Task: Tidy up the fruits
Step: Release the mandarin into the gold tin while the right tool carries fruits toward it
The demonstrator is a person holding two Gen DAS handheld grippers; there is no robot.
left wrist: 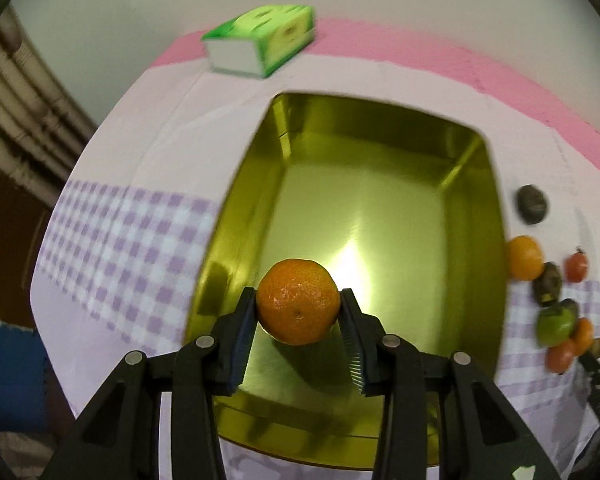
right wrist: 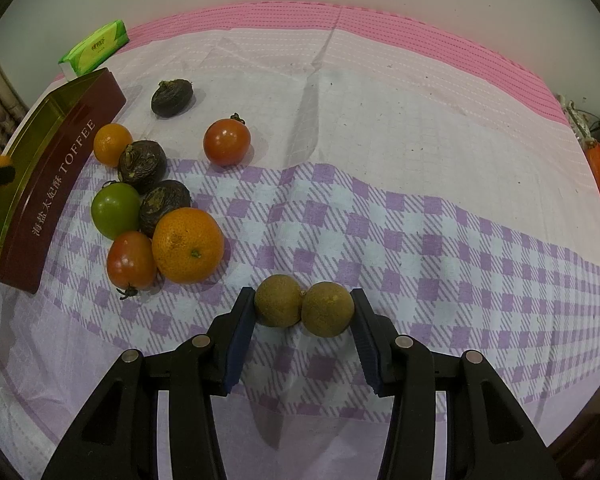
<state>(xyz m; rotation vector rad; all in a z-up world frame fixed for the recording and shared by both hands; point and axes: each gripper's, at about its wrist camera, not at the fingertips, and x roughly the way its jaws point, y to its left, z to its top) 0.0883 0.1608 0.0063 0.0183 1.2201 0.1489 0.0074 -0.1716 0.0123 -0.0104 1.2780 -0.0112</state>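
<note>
Orange dimpled tangerine (left wrist: 298, 306), tiny dark navel

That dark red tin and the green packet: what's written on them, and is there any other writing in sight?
"TOFFEE": pale letters on the tin's dark red side, right wrist view.
"海盐太妃酥": on the same side, beside TOFFEE.
Green packet: printed characters, too small to read; blurred in the left wrist view.
No other writing shows.
</note>
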